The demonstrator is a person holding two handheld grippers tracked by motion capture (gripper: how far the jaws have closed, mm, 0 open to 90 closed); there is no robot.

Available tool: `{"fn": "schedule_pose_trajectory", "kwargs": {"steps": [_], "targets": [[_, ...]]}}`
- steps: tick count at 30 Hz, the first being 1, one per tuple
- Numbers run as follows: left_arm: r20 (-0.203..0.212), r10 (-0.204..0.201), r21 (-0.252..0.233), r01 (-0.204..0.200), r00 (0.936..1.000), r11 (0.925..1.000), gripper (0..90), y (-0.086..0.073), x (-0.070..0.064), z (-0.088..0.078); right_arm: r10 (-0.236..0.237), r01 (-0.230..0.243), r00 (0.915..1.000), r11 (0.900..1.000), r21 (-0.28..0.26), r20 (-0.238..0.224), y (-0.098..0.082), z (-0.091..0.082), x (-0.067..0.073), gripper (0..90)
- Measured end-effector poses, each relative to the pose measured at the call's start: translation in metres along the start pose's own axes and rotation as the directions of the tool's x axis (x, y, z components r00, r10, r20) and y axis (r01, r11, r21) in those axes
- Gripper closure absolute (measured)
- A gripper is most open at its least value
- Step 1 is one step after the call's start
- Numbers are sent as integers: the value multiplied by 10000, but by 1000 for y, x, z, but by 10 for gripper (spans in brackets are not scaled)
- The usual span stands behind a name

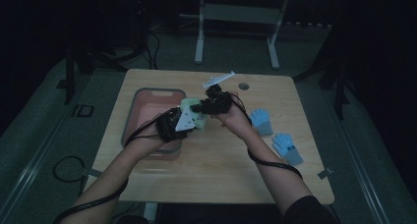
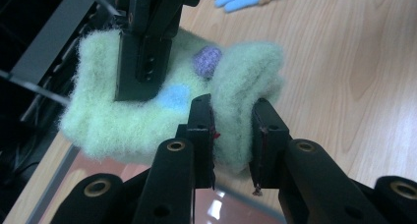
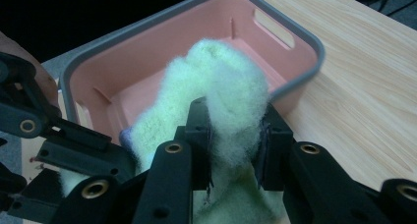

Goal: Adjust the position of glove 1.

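A fluffy pale green glove [image 1: 191, 111] with blue and purple patches is held up between both grippers, at the right rim of the pink bin [image 1: 147, 111]. My left gripper [image 2: 232, 135] is shut on one fold of the green glove [image 2: 236, 101]. My right gripper [image 3: 234, 135] is shut on another part of the green glove [image 3: 221, 86], above the pink bin [image 3: 162, 62]. In the high view the left gripper [image 1: 189, 120] and the right gripper [image 1: 201, 106] meet over the table's middle. The right gripper's black jaw shows in the left gripper view, pressing the glove's far side.
Two light blue gloves [image 1: 260, 121] [image 1: 287, 148] lie on the wooden table [image 1: 216, 170] to the right. A white plastic piece [image 1: 219, 79] and a round grey grommet [image 1: 244, 86] sit near the far edge. Cables trail from both grippers toward the person.
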State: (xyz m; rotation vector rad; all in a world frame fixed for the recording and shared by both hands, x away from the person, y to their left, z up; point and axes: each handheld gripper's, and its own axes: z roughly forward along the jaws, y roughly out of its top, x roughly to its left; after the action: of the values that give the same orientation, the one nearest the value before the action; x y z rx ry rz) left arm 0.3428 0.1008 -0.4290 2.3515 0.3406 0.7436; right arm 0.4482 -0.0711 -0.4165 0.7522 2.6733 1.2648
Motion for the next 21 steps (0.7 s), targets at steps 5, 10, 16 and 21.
{"fn": "schedule_pose_trajectory", "kwargs": {"steps": [5, 10, 16, 21], "targets": [[-178, -244, 219, 248, 9995, 9995, 749, -18, 7, -11, 60, -60, 9997, 10000, 0, -248, 12, 20, 9, 723], [-300, -356, 419, 369, 9989, 9984, 749, -32, 12, -20, -1, 2, 9992, 10000, 1, -410, 22, 35, 17, 723], [-363, -640, 664, 663, 9973, 9956, 752, -55, 21, -28, -106, 114, 9982, 9999, 120, -586, 36, 62, 29, 723], [-374, -592, 867, 622, 9975, 9943, 752, -72, 25, -29, -47, 65, 9974, 9996, 264, -712, 40, 77, 32, 723]]}}
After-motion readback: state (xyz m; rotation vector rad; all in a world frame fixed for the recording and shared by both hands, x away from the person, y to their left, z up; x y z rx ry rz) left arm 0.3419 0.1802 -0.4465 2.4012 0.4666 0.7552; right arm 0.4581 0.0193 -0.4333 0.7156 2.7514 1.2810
